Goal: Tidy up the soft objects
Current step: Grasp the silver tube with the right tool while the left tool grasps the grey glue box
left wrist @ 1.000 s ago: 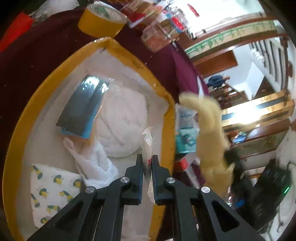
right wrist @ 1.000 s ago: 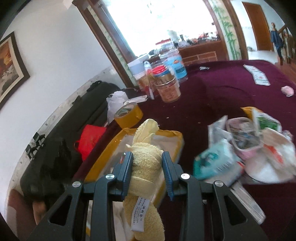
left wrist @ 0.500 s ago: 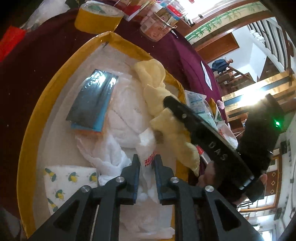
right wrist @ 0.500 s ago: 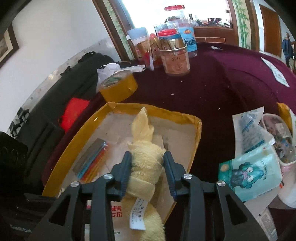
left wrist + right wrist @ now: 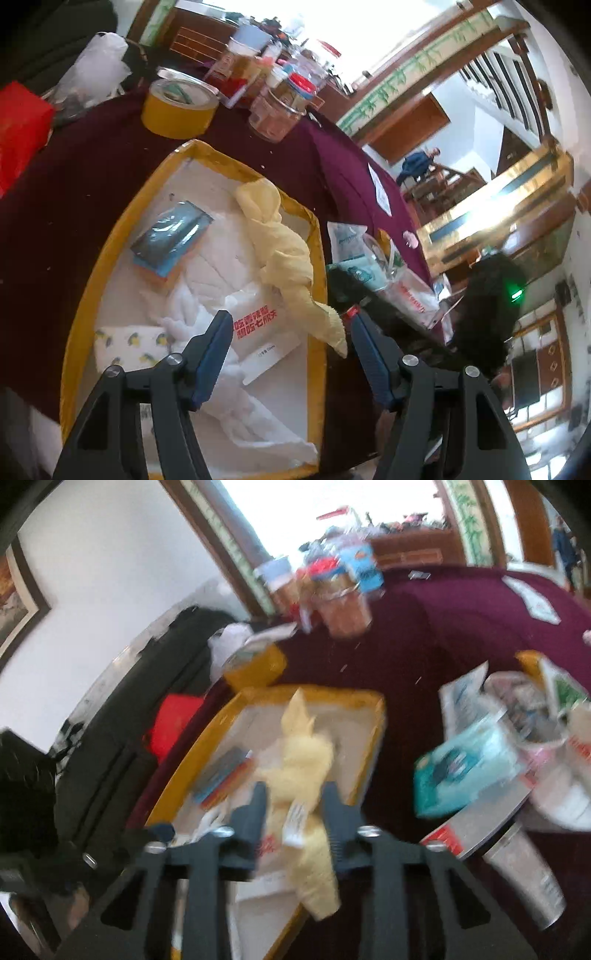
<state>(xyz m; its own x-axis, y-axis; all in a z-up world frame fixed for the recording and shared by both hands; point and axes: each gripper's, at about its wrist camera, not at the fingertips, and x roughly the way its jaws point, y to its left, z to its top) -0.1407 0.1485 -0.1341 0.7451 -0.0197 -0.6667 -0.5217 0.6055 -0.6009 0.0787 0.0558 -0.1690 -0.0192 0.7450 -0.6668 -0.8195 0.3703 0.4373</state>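
Our left gripper (image 5: 290, 334) tilted down over the yellow tray (image 5: 107, 258), jaws opening, empty, right gripper (image 5: 295, 805) angled down, jaws closing, seemingly on the yellow towel (image 5: 301, 760)

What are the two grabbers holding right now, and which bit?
The right gripper has the yellow towel between its closing jaws, near its tagged end. The left gripper holds nothing; its jaws are opening.

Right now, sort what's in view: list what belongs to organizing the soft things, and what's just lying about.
Part of the job:
yellow towel, between the right gripper's closing jaws
yellow-rimmed tray
white cloth
lemon-print cloth
white packet with red print
left gripper, jaws opening, nothing between them

Lying about:
tape roll
jars
red bag
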